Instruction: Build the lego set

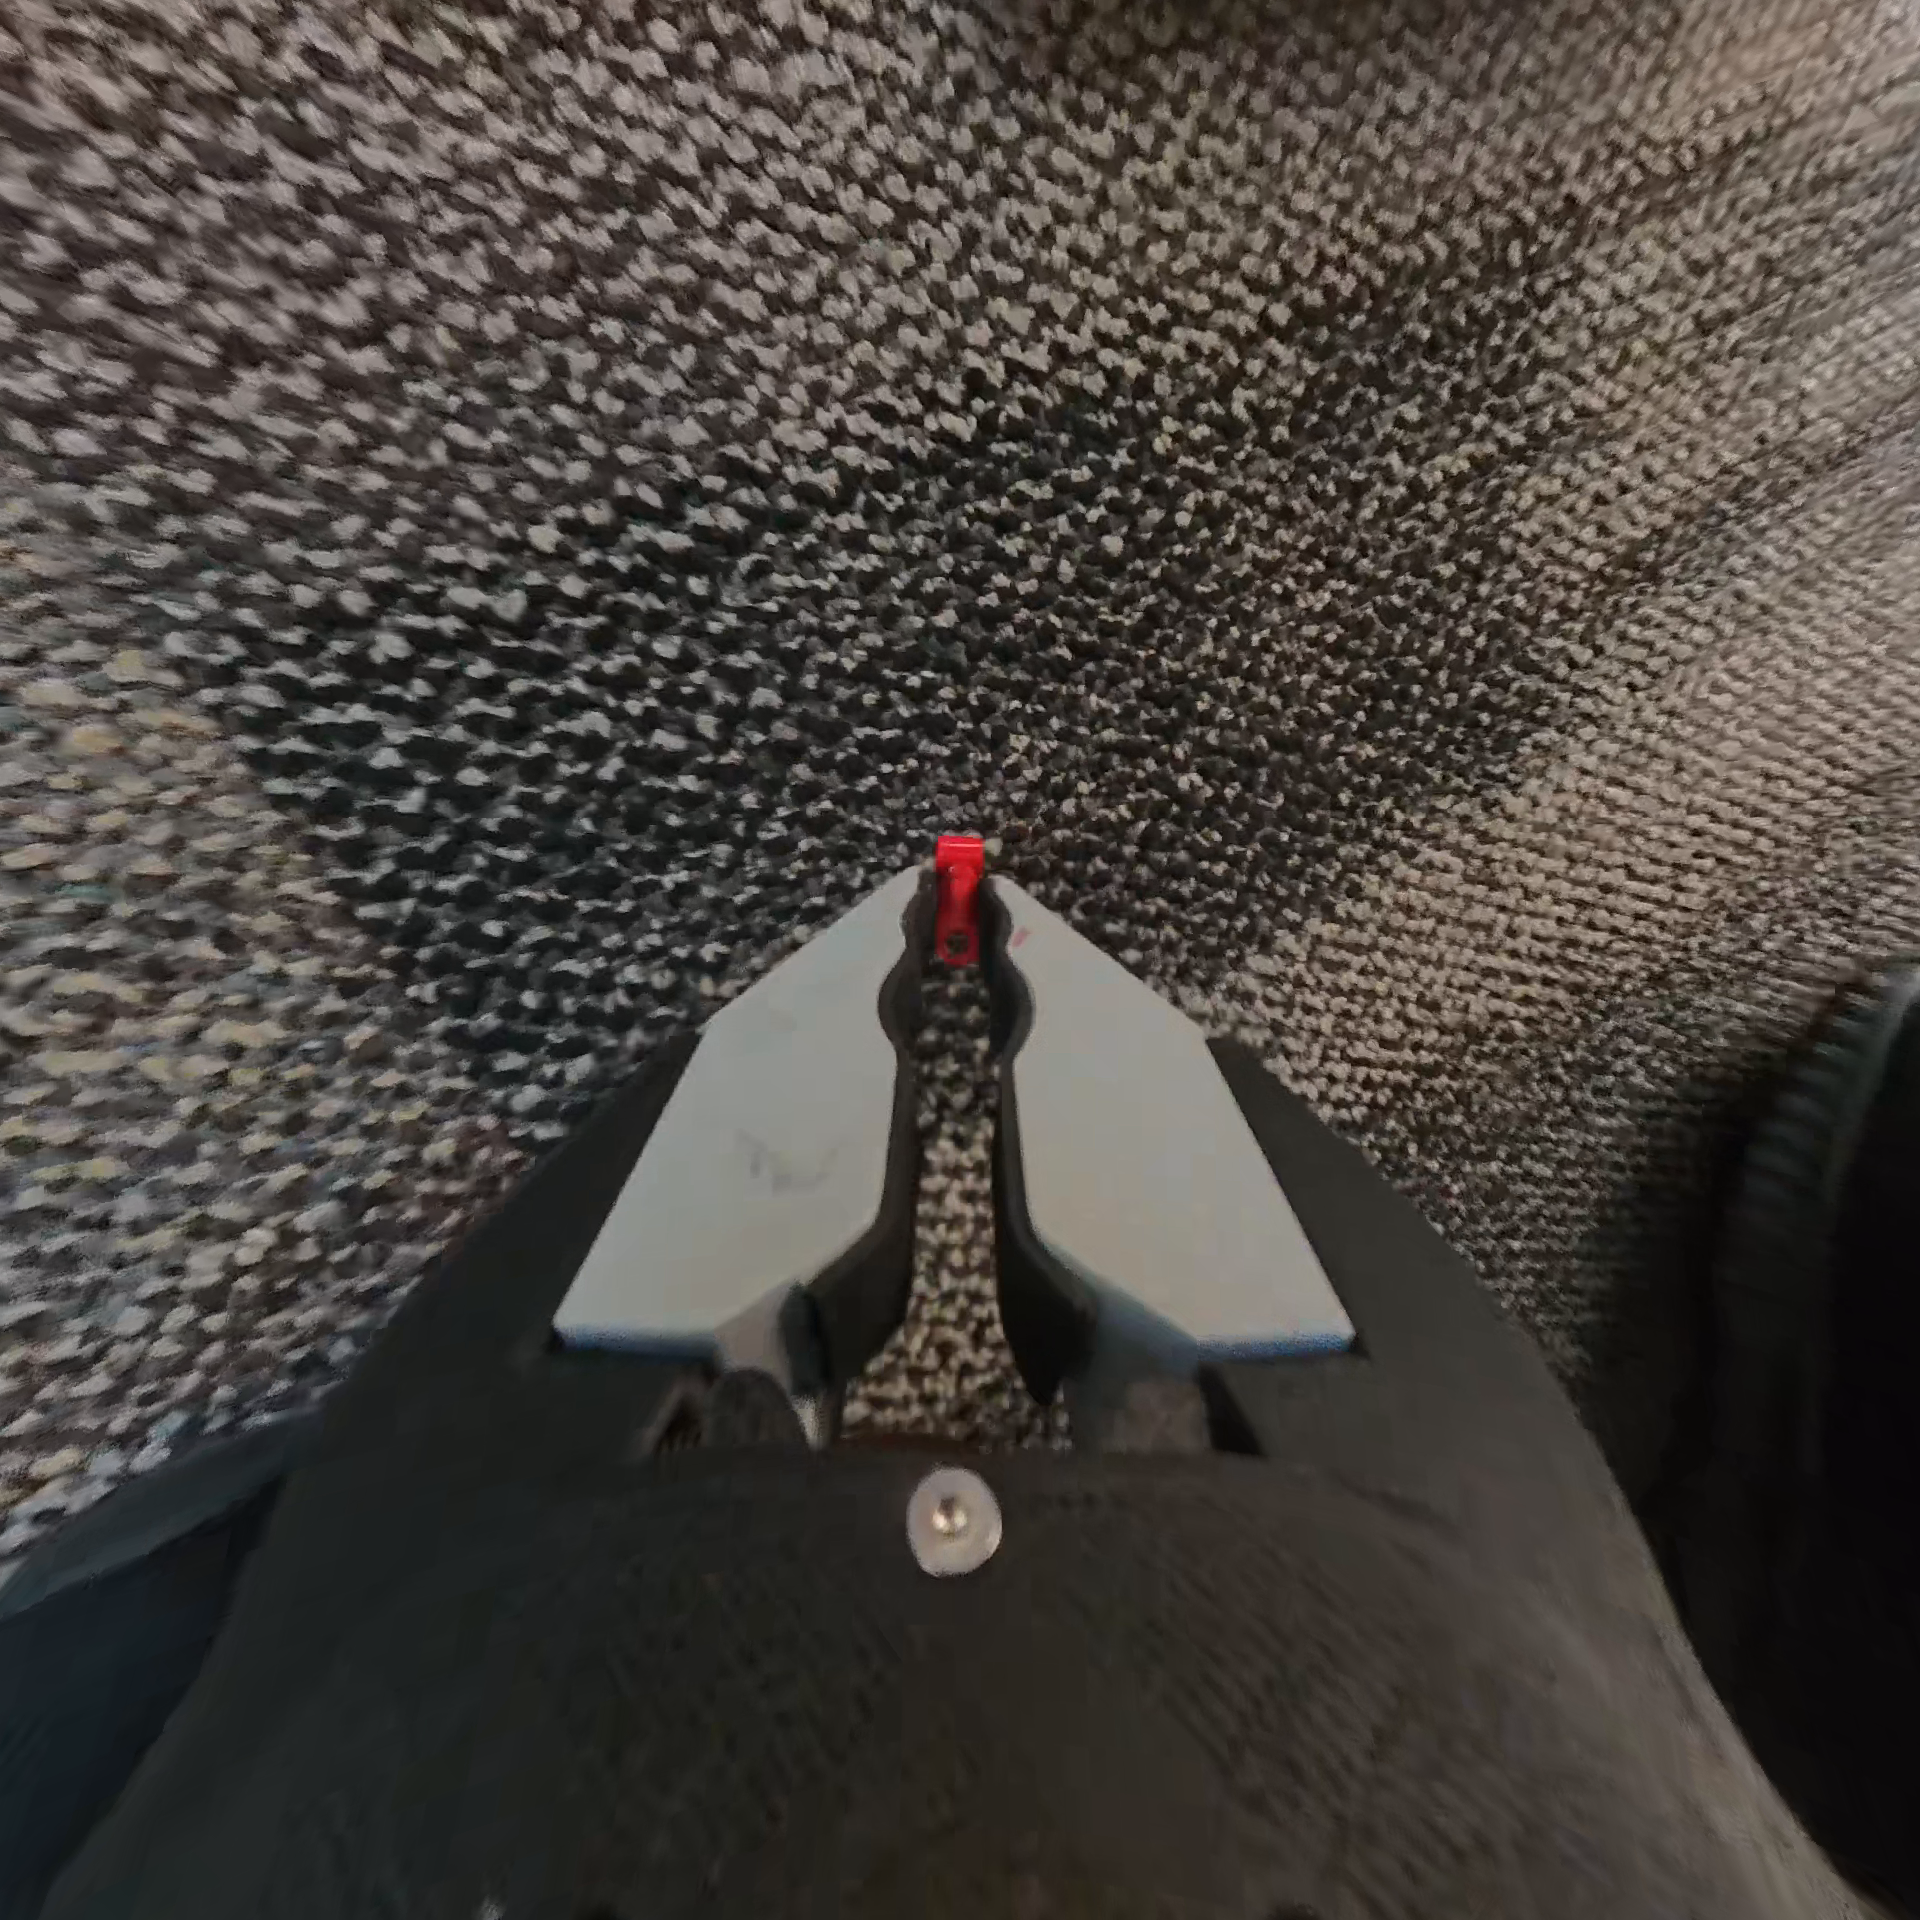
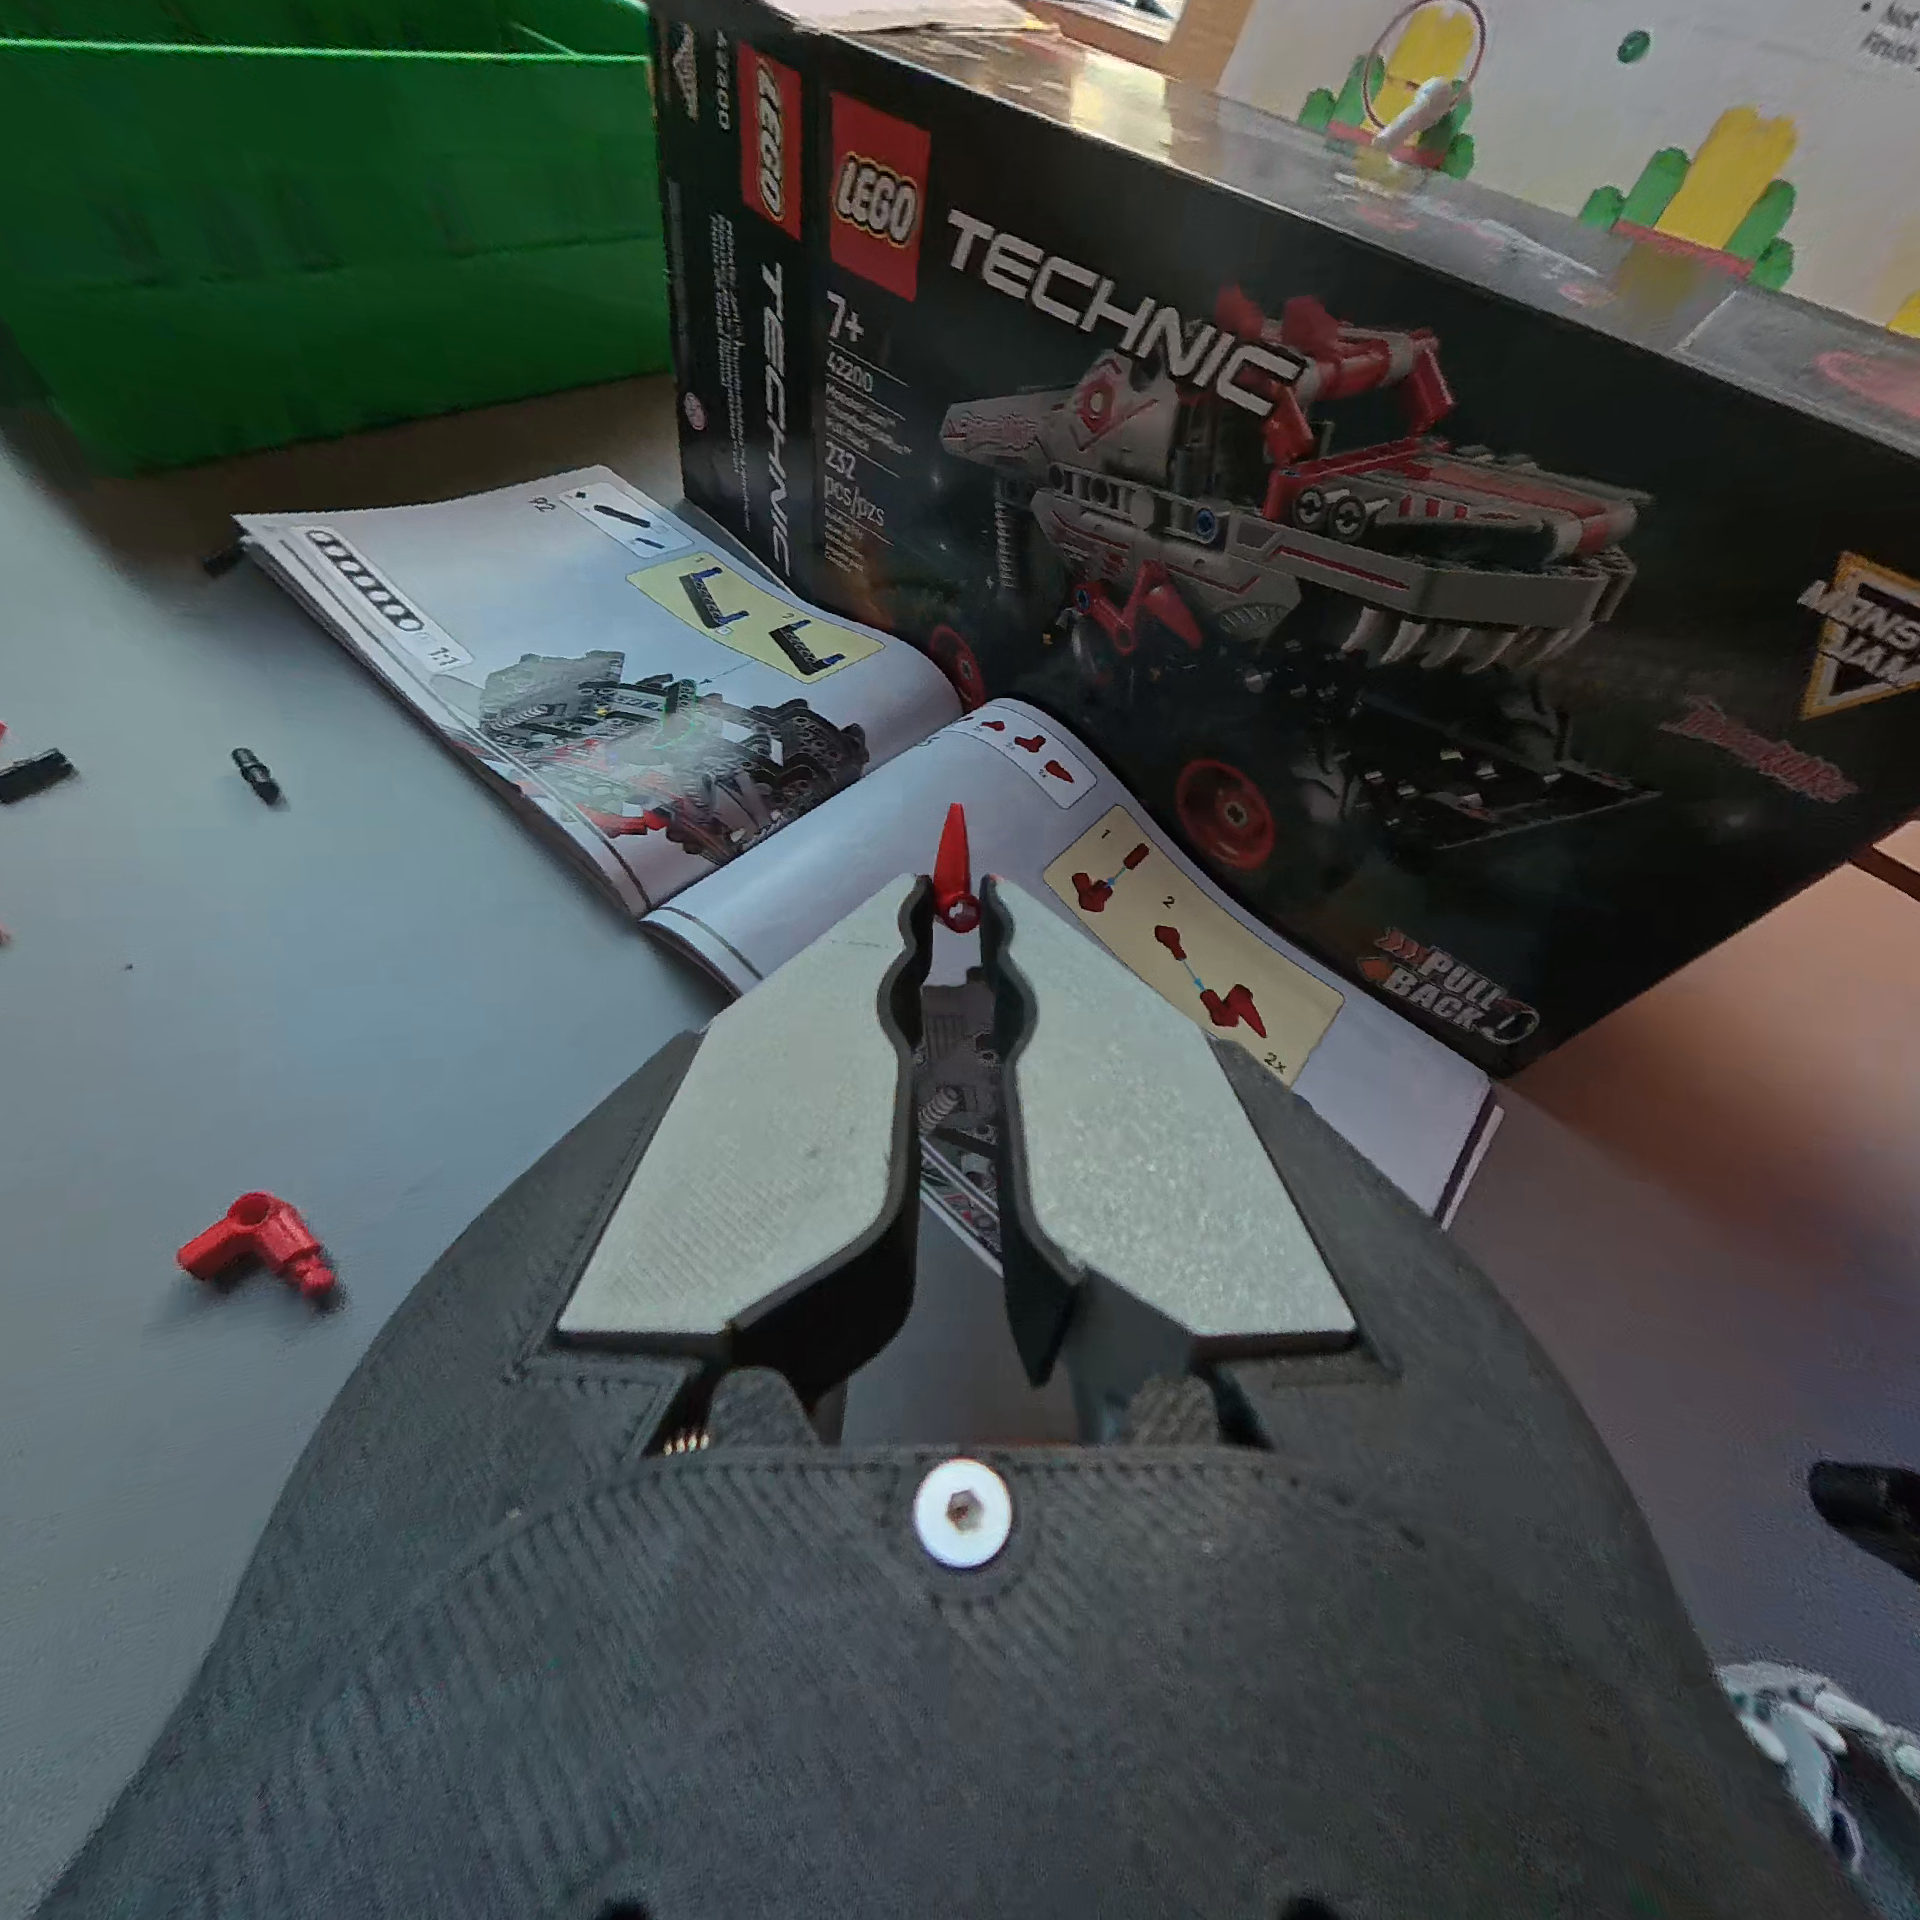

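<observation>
In the left wrist view my left gripper [image 1: 957, 894] is shut on a small red connector piece [image 1: 956, 899], held at the fingertips over speckled grey carpet [image 1: 935, 416]. In the right wrist view my right gripper [image 2: 953, 896] is shut on a small red pointed tooth piece [image 2: 953, 868], tip pointing up, held above the open instruction booklet [image 2: 644, 665]. A loose red angled connector [image 2: 255, 1242] lies on the grey table [image 2: 312, 987] to the left. The set's box [image 2: 1195, 540] stands upright behind the booklet.
A green bin [image 2: 312, 208] stands at the back left. Small black pins [image 2: 255, 774] [image 2: 31, 774] lie on the table at left. Part of a grey toothed model [image 2: 1808, 1745] shows at the lower right edge. A dark object [image 1: 1849, 1351] sits at the carpet's right edge.
</observation>
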